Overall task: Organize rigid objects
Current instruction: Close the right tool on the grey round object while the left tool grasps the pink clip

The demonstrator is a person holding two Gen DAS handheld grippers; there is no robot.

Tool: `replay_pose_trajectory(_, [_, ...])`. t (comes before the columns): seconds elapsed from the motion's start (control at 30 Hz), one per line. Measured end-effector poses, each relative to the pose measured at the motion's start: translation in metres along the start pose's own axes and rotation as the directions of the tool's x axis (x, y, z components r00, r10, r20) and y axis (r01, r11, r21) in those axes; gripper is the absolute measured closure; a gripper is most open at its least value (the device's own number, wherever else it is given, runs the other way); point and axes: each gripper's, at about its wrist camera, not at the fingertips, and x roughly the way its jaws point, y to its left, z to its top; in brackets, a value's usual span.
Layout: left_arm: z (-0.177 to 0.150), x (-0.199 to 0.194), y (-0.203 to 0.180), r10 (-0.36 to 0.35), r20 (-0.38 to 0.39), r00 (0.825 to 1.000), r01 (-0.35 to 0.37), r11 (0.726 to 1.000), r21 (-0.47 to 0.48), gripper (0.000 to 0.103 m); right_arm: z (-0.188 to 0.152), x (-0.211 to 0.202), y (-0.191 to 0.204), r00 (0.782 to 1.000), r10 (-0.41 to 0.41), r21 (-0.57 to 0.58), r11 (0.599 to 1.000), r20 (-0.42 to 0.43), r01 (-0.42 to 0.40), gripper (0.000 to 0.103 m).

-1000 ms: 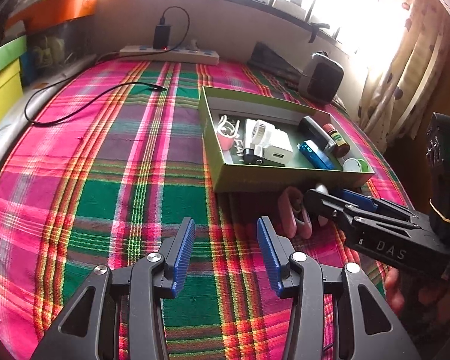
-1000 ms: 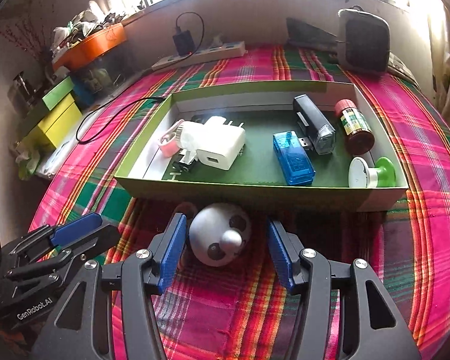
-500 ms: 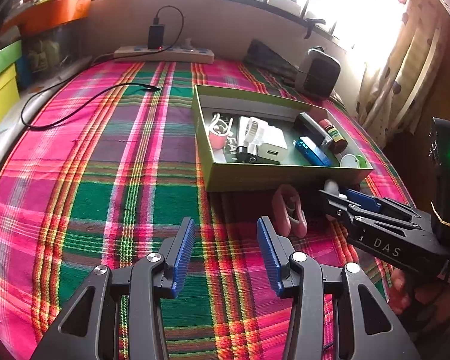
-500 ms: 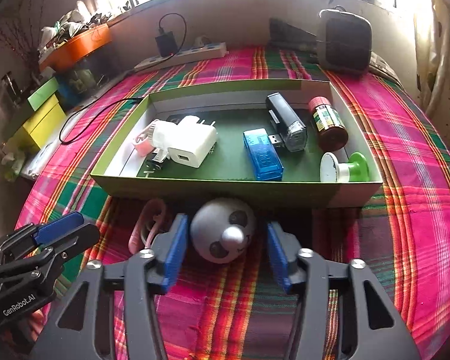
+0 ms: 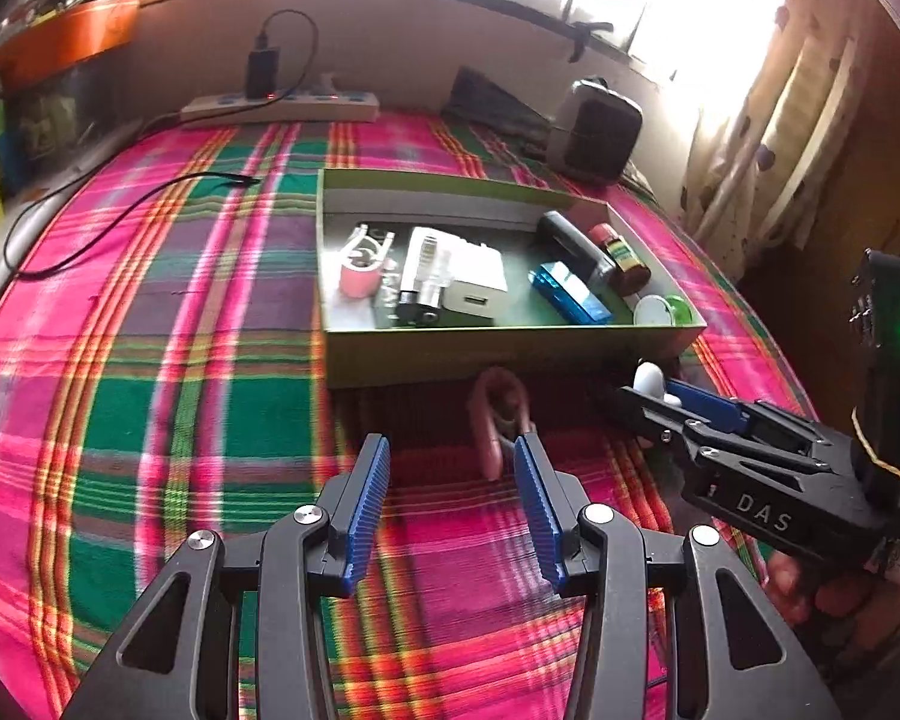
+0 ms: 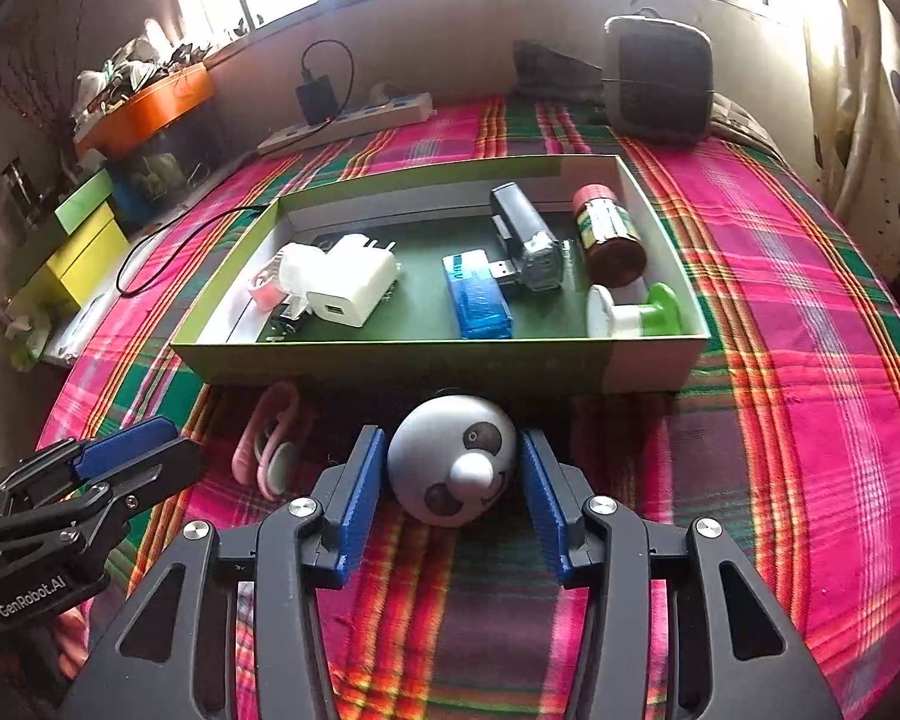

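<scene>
Where things were: the grey ball with the panda face (image 6: 452,461) sat on the plaid cloth (image 6: 810,312) just in front of the green box (image 6: 438,354), near the middle of its front wall. The pink clip (image 6: 270,441) lay just left of the ball, also in front of the box.

Right tool (image 6: 452,501): wide open, one blue pad on each side of the ball. Small gaps both sides as far as I could tell, so nothing gripped yet.

Left tool (image 5: 450,501): also open and empty, pointed at the pink clip (image 5: 498,420), which sat just past its tips.

Step in hand: my guess was closing on the ball, then lifting it over the front wall into the box.

How to do it well: round and smooth, so I figured it'd squirt out if pinched off-centre. Pads at the widest part, squeeze slow.

Watch out: the box wall was right behind the ball, so lift straight up before going forward.

Landing spot: the bare green floor between the white charger (image 6: 354,291) and the blue stick (image 6: 477,300) looked freest.
</scene>
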Motion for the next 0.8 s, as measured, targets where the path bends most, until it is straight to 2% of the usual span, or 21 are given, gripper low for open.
replay_pose_trajectory(0.23, [0.003,0.011,-0.018,0.012,-0.026,1.0,-0.011,0.999,0.032,0.06,-0.003,-0.009,-0.014,1.0,-0.007,0.012,1.0,0.015,0.007,0.056])
replay_pose_trajectory(0.47, [0.007,0.024,-0.029,0.069,-0.05,0.996,-0.065,0.996,0.065,0.06,-0.005,-0.015,-0.026,0.999,-0.008,0.007,1.0,0.031,0.008,0.056])
replay_pose_trajectory(0.8, [0.01,0.033,-0.034,0.13,-0.045,0.99,-0.126,0.988,0.086,0.06,-0.007,-0.022,-0.039,0.998,-0.011,0.005,1.0,0.054,0.01,0.056])
